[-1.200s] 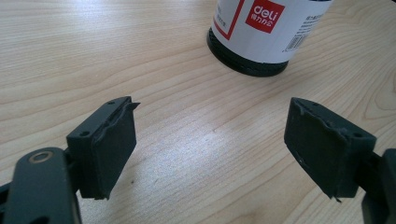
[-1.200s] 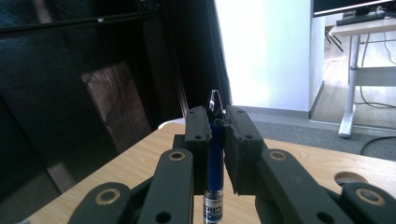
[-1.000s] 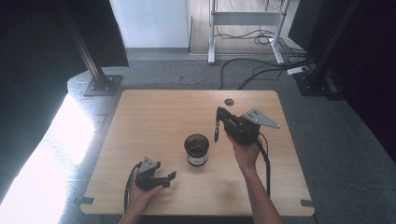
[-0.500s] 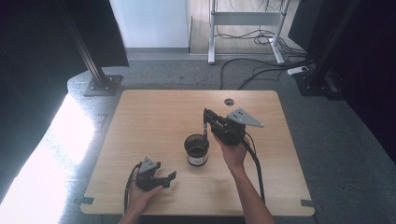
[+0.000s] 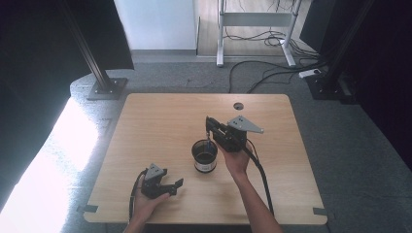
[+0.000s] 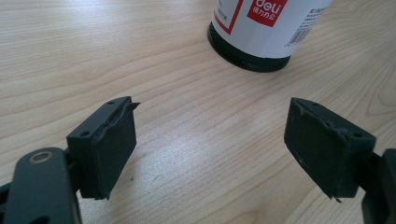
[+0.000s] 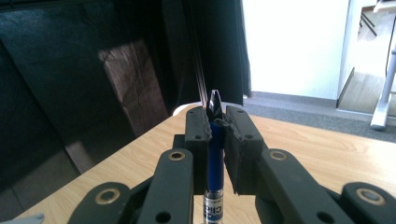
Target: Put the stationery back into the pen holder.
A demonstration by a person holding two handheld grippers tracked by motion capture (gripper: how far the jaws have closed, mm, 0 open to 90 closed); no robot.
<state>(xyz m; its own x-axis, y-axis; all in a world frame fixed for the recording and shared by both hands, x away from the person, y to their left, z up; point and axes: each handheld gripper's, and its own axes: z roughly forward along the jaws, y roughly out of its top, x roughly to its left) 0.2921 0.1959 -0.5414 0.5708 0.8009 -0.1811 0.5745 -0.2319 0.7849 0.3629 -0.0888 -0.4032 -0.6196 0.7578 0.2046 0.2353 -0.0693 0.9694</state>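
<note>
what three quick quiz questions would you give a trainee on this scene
1. True or false: the right gripper holds a pen.
2. The pot stands: A at the far-left corner of the table; B near its middle; C on the floor.
3. What lies between the jaws of the left gripper?
Key: 1 true; 2 B; 3 nothing, they stand apart over bare wood.
</note>
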